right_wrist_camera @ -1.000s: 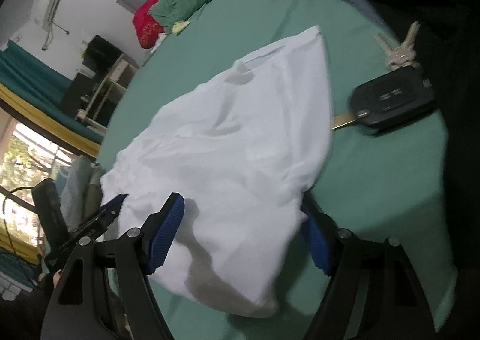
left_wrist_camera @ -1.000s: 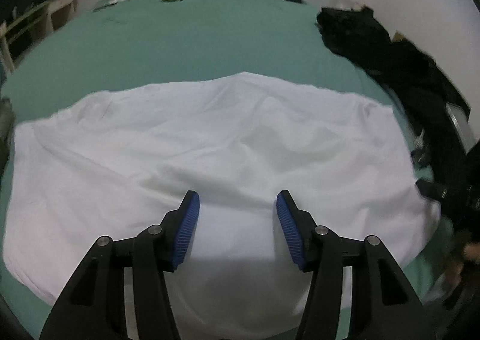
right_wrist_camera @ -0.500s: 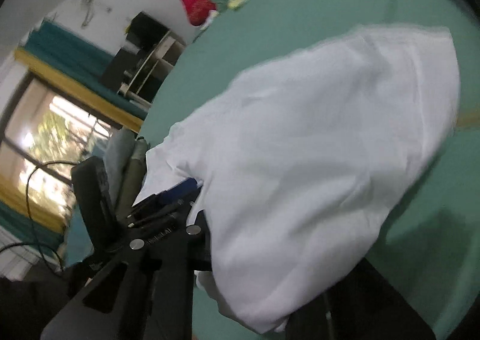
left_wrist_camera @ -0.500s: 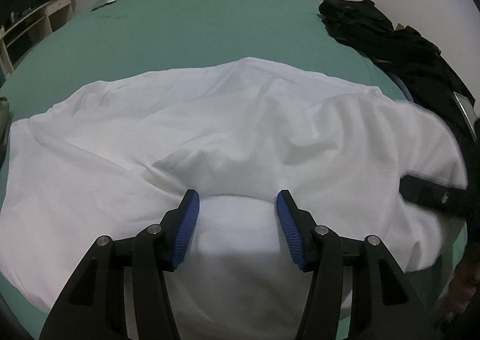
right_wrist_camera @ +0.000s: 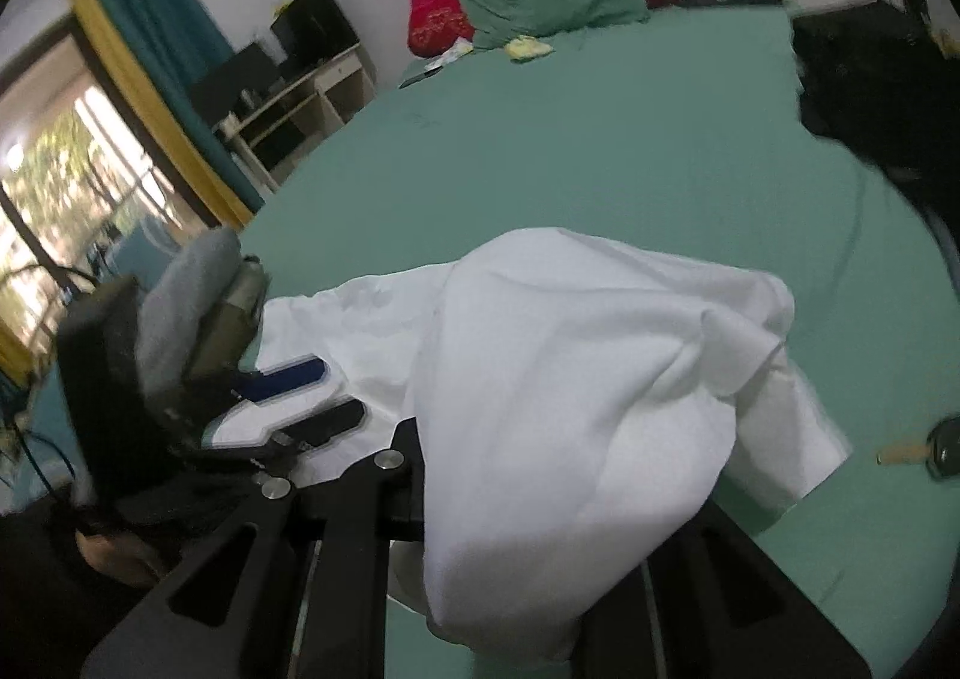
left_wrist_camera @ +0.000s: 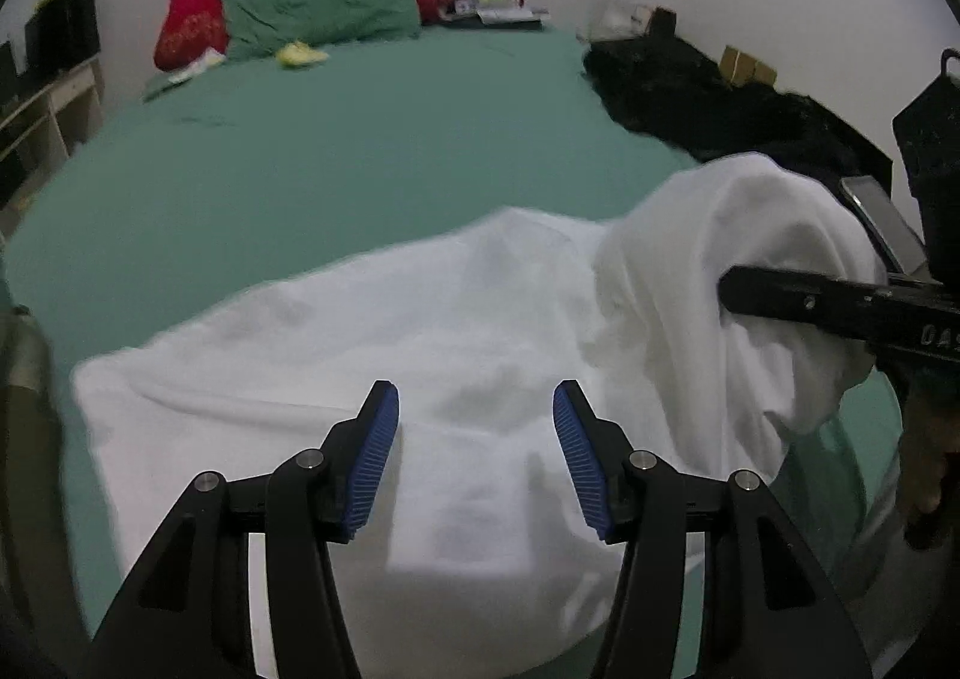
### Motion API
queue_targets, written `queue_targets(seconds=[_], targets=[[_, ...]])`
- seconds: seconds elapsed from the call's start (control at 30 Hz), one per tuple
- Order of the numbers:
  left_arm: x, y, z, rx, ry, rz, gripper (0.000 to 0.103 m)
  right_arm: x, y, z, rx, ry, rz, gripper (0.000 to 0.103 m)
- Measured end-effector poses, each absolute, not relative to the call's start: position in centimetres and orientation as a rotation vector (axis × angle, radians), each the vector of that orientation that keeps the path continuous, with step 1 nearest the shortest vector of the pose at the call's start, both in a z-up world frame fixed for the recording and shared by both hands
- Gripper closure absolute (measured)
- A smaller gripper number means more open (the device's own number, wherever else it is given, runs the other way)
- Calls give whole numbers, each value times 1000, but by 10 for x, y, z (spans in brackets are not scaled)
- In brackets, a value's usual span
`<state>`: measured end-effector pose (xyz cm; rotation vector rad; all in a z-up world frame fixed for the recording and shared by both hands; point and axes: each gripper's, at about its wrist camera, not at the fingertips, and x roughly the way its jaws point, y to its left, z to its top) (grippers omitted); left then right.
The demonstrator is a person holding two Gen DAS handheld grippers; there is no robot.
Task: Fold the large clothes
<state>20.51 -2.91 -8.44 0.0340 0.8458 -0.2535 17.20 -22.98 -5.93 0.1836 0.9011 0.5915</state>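
A large white garment [left_wrist_camera: 372,355] lies spread on the green bed sheet [left_wrist_camera: 360,151]. My left gripper [left_wrist_camera: 474,439] hovers open over its near part, with its blue pads [left_wrist_camera: 378,457] apart and nothing pinched between them. The right gripper [left_wrist_camera: 738,289] comes in from the right, shut on the garment's right side, which hangs lifted in a bunch [left_wrist_camera: 750,235] around it. In the right wrist view the raised white cloth [right_wrist_camera: 570,379] drapes over my fingers and hides them. The left gripper [right_wrist_camera: 306,397] shows at that view's left.
Black clothes [left_wrist_camera: 690,97] are piled along the bed's right side by the wall. Green [left_wrist_camera: 318,13] and red [left_wrist_camera: 192,19] pillows lie at the head. A car key [right_wrist_camera: 936,448] rests on the sheet right of the garment. Folded grey clothes [right_wrist_camera: 192,283] sit at the left edge.
The right gripper closed on the garment's right edge, lifted it and carried it leftward over the rest. The left gripper rose slightly and stayed open.
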Motion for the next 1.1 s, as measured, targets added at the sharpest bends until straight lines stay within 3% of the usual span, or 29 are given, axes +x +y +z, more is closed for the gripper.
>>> queue_targets(seconds=[0.23,0.37,0.53,0.63,0.8,0.87,1.1], targets=[[202,73,-88,-24,837,-119,46,169,-154,-46,36,890,610,86],[211,116,-94,-139,927,-108,46,171,-101,-53,-47,919,636,86],[200,155,-81,-163,896,-58,46,172,-43,-72,-112,979,662,85],[195,171,-77,-200,910,-46,46,166,-15,-86,-145,1038,685,74],[190,193,-64,-278,875,-49,46,149,16,-97,-101,1078,879,24],[189,199,-61,-303,860,-52,46,140,21,-95,-67,1073,979,17],[192,169,-59,-327,828,-179,46,109,1,-74,-126,1012,1026,17]])
